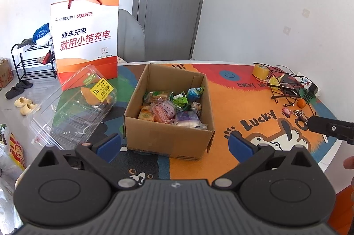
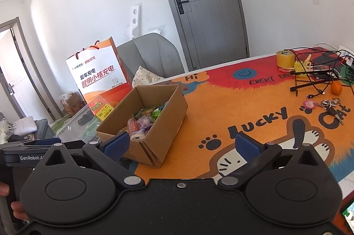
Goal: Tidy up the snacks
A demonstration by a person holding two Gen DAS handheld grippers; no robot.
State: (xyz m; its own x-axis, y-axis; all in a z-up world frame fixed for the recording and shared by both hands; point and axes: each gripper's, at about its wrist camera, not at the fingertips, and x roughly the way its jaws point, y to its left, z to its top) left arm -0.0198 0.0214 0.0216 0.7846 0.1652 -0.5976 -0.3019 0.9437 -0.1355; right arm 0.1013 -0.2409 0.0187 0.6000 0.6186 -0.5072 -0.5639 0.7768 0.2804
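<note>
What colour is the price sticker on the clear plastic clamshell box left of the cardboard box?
Yellow, with black print, on the clamshell box lid; the left wrist view shows it best.

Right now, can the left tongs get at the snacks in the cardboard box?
Probably yes. The left tongs are open and empty, the cardboard box sits just ahead with its top open, and nothing covers the snacks. The near wall means coming in from above.

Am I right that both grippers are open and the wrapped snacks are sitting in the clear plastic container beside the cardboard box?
Not quite: the wrapped snacks lie in the cardboard box, not the clear plastic container beside it, as the left wrist view shows. The left gripper and right gripper are indeed both open.
</note>
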